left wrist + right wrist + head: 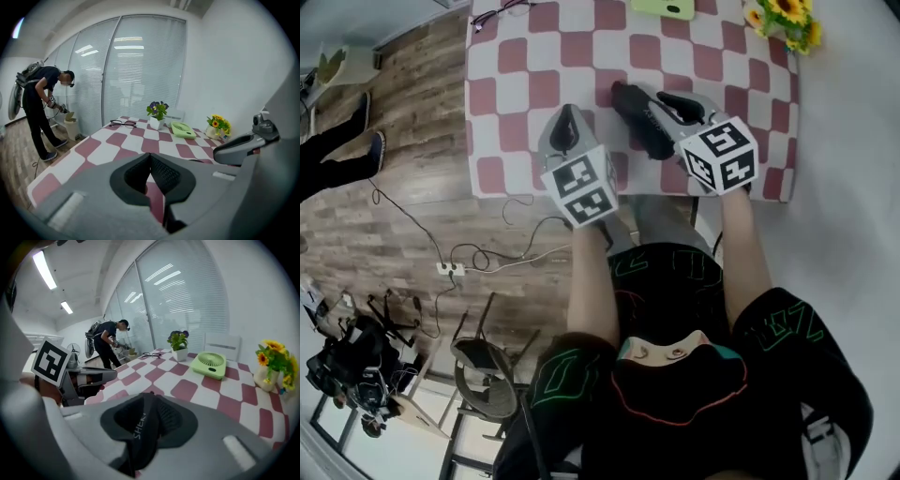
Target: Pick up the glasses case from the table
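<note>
The black glasses case point(636, 117) lies on the checkered tablecloth point(712, 56) near the front edge, between my two grippers. My right gripper point(667, 99) hovers at its right side. In the right gripper view its jaws point(150, 394) stand slightly apart, and the case point(138, 427), with white lettering, fills the narrow gap below the tips. I cannot see the pads pressing on it. My left gripper point(566, 114) is just left of the case. Its pads meet at the tips point(150, 155), and nothing is between them.
At the far end of the table are a pair of glasses point(492, 14), a green fan point(210, 364), yellow flowers point(787, 21) and a potted plant point(157, 115). A person point(42, 108) stands by the windows. A cable and power strip point(450, 269) lie on the floor.
</note>
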{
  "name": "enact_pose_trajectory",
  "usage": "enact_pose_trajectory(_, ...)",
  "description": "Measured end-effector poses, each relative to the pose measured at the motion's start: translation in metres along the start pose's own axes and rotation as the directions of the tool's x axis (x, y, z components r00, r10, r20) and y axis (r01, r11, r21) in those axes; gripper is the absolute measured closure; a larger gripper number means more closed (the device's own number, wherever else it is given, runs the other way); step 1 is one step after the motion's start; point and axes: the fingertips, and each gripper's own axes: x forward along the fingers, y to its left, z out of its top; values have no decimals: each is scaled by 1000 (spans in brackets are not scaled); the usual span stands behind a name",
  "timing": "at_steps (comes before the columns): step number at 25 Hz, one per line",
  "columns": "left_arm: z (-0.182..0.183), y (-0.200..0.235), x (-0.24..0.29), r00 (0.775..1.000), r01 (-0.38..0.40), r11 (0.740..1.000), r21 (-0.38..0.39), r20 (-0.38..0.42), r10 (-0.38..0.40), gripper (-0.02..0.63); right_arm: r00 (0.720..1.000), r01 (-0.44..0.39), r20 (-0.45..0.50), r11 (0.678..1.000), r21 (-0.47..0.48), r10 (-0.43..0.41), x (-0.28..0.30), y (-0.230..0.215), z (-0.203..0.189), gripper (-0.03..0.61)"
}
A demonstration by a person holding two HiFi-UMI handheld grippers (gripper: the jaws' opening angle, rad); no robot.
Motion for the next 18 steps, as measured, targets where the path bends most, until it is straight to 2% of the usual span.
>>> enact_pose_trajectory(3, -12, 5, -11, 999, -44, 999, -27, -7, 44, 606, 996, -69, -64, 997, -37, 66, 10, 13, -10, 435)
enact_pose_trajectory(5, -18, 9, -17, 997, -73, 996, -43, -8, 73, 606, 989, -93, -117, 995, -41, 88, 17, 17, -18, 317)
enact_pose_trajectory(7, -24, 12, -21, 996, -91, 994, -54, -8, 91, 606, 983, -90, -163, 996, -28, 84, 23, 16, -30, 253)
enact_pose_trajectory(13, -35, 13, -22, 996, -88, 993, -76, -10, 88, 606, 959, -85, -271, 996, 5, 84, 34, 20, -53, 210)
enact_pose_trajectory(18, -29, 16, -13, 998, -56, 995, -78, -6, 56, 606, 937, -75, -340, 997, 11, 74, 45, 25, -59, 210)
